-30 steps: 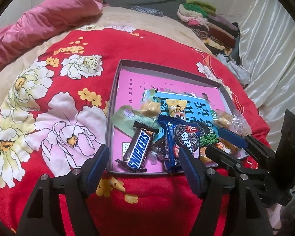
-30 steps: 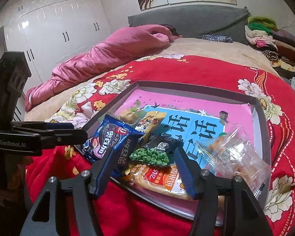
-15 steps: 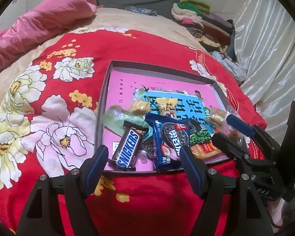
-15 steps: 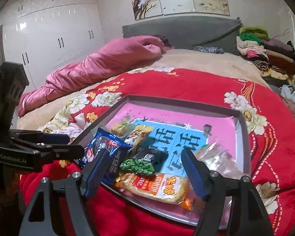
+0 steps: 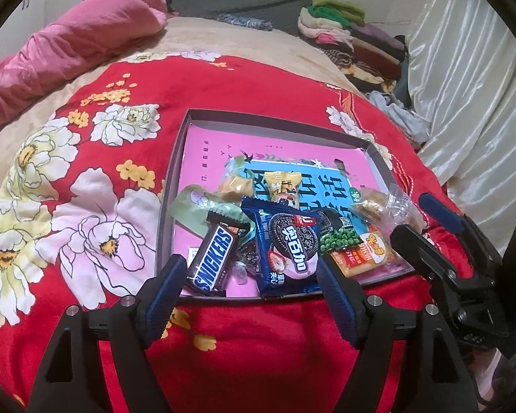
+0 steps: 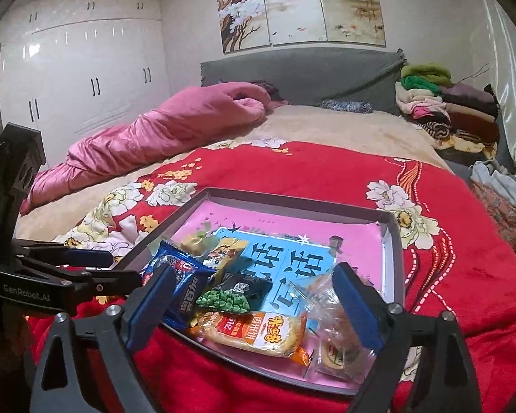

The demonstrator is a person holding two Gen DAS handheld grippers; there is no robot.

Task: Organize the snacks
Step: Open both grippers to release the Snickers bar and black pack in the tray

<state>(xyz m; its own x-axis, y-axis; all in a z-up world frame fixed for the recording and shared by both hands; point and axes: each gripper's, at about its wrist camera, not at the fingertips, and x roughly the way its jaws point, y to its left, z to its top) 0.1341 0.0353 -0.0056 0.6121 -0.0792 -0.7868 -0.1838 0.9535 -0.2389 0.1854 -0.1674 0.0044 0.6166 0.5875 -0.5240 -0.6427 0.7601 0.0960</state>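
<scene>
- Snacks sit piled in the near half of the shallow grey box point(image 5: 184, 127), which lies on the red floral blanket point(image 5: 86, 179); the far half of the box shows only the pink liner.
- Your left gripper point(image 5: 251, 284) hangs over the near rim, jaws apart with nothing pressed between them; jaws are opening slightly.
- Framed between its fingers: Snickers bar point(image 5: 213, 261) on the left, blue Oreo pack point(image 5: 285, 247) on the right. Both lie just beyond the fingertips, inside the box.
- Snickers long axis runs near-to-far, tilted a little right at the far end; it roughly lines up with the way the left gripper points, so a straight-in close would pinch across its width.
- Your right gripper point(image 6: 254, 296) is at the near right corner of the box, jaws opening wide, nothing clamped.
- Between its fingers: orange rice-cracker pack point(image 6: 254, 330) lying crosswise, long axis left-right, with the green pea packet point(image 6: 225, 301) just beyond it. Clear cellophane bag point(image 6: 337, 323) is right against the right finger; cannot tell if it touches.
- Nearer hand, by my read: left for Snickers and Oreo, right for cracker pack, peas and cellophane bag.
- Pose: left gripper pitched steeply down at the pile, right one shallower, looking across the box toward the headboard.
- Cracker pack spans most of the right jaw gap along its length; likely needs a wrist turn or a grab on its short side.
</scene>
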